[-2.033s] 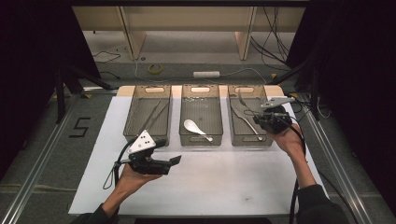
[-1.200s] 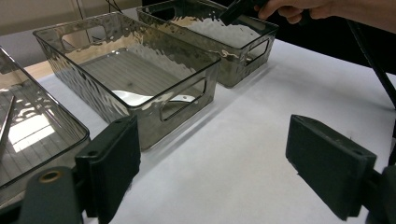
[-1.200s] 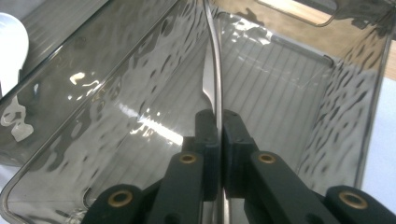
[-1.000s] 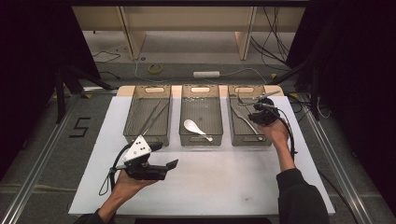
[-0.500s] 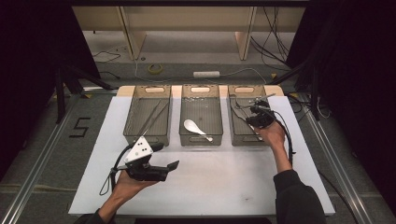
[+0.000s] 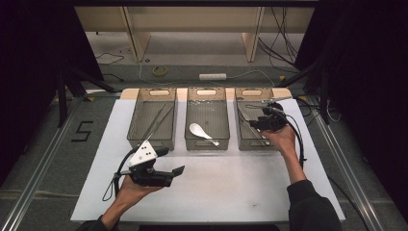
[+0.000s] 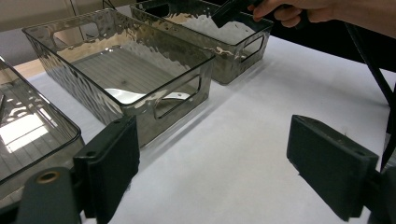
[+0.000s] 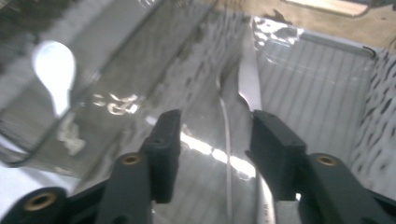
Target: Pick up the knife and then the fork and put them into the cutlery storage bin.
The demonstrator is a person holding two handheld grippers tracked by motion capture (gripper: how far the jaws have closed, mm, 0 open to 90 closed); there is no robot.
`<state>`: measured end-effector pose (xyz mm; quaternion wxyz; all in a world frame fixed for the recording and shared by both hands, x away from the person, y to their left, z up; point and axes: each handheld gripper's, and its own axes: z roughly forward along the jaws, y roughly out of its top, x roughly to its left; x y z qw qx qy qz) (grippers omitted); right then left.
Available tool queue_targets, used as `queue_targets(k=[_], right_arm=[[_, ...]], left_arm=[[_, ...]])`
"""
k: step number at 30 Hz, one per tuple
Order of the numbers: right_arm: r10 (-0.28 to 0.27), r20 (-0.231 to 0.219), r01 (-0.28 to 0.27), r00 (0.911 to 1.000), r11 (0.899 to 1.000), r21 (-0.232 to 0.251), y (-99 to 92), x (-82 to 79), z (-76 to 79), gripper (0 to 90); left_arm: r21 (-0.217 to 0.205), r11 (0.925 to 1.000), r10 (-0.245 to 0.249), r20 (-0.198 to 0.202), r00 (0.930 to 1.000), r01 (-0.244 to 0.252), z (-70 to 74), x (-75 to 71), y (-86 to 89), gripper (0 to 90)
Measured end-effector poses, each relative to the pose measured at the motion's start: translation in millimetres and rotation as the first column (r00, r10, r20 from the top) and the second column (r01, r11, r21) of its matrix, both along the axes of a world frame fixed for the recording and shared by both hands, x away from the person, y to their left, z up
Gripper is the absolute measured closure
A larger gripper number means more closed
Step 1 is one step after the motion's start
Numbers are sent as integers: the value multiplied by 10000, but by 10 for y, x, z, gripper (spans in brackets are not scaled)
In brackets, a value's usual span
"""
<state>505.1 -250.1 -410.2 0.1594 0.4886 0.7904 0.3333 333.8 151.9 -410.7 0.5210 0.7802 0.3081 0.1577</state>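
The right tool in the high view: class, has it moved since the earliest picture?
Yes. The right tool has shifted left and up the picture, from the right bin's outer right edge to over its inside; its jaws have just been opening.

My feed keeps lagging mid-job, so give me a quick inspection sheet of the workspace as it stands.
Surface: white mat on the table, bare in front of the bins.
Job's things: three clear bins; right bin holds a fork and a knife; middle bin holds a white spoon; left bin holds thin utensils, perhaps chopsticks.
Clutter: nothing seen.
Grippers: right gripper in the right bin, jaws have just been opening, the fork between them, unpressed; left gripper open over the mat.
Cables: one trails from each gripper.
Surroundings: tape roll and power strip on the floor.
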Motion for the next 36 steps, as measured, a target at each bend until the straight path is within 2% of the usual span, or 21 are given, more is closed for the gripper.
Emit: queue_targets(k=[3, 10, 14, 23, 26, 29, 36], right_arm=[[84, 312, -86, 9995, 9999, 57, 9, -103, 36, 468], [513, 809, -562, 9954, 9967, 594, 53, -383, 127, 354], [656, 1210, -791, 9905, 9907, 1107, 89, -554, 171, 318], [1245, 1809, -1494, 9756, 9800, 1312, 189, -867, 209, 301], [1359, 1999, -1676, 9703, 9742, 1510, 208, -952, 219, 297], [1496, 2167, -1841, 9647, 9716, 1487, 224, -1034, 217, 289], [1614, 2337, -2079, 9588, 9595, 1903, 196, -1218, 139, 273]], left_arm=[[-17, 10000, -14, -41, 10000, 14, 1, 3, 2, 167], [-46, 10000, -21, -70, 10000, 20, 3, 4, 1, 166], [-49, 10000, -16, -52, 10000, 16, -2, 1, -1, 166], [-61, 10000, -9, -93, 10000, 9, -3, 4, 3, 165], [-68, 10000, -6, -95, 10000, 5, -2, 4, 5, 165], [-100, 9999, 11, -100, 9999, -12, -1, 3, 6, 165], [-159, 9999, -1, -104, 9999, 0, 1, 9, 8, 165]])
